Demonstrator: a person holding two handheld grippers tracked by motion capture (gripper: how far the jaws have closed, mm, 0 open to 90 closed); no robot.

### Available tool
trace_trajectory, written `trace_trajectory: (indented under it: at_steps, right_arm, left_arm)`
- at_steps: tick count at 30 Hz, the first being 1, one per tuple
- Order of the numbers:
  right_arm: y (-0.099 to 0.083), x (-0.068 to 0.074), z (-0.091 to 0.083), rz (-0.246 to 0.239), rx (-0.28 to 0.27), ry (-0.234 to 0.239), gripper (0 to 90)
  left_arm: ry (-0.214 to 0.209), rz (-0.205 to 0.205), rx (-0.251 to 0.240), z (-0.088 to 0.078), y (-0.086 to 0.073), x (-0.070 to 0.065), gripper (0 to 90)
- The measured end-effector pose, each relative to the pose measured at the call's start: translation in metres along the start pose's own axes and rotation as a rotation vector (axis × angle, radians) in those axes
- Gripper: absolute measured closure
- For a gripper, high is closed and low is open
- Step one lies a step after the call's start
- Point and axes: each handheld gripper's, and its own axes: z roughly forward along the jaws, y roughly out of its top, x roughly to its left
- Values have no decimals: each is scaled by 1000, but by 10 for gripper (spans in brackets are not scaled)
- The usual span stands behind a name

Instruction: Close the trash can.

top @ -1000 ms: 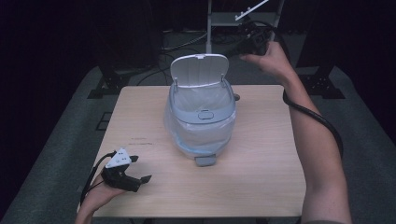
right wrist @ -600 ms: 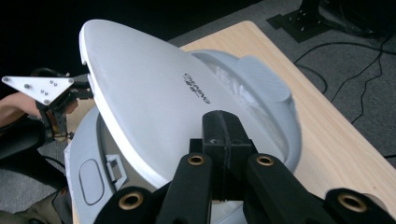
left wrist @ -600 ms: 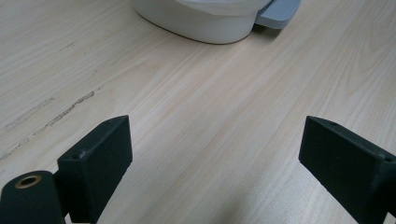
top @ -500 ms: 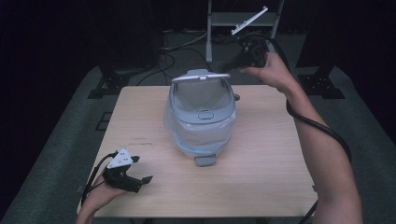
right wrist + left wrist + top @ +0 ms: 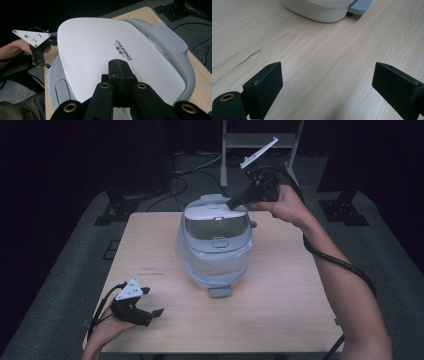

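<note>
- Jaws of my right gripper [image 5: 119, 65] are pressed together with nothing between them, their tips resting on the white lid [image 5: 105, 52] of the rice cooker [image 5: 216, 245], just below the printed brand name at the centre of the right gripper view.
- I am reading this as a push-down on the lid, which is sitting low over the body in the high view; whether the latch has caught, I cannot tell.
- I am seeing the cooker at the middle of the table [image 5: 280, 310], its grey front tab [image 5: 219, 292] pointing toward the bottom of the high view.
- I am judging that the lid lies directly under the tips, with the hinge side toward the top of the high view, so any further press is going straight down and toward the front button [image 5: 219, 240].
- My right hand [image 5: 287, 206] is reaching in from the upper right and is plainly the nearer one.
- My left gripper [image 5: 152, 314] is resting at the lower left of the table, jaws spread wide and empty, well apart from the cooker's base, which I am seeing at the top of the left gripper view.
</note>
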Motion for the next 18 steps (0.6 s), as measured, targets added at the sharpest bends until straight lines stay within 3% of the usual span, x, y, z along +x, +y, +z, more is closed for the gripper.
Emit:
trace_trajectory:
  at_steps: [18]
  right_arm:
    - [-7, 22, 21, -52, 52, 49, 896]
  left_arm:
    - [1, 2, 7, 3, 2, -1, 88]
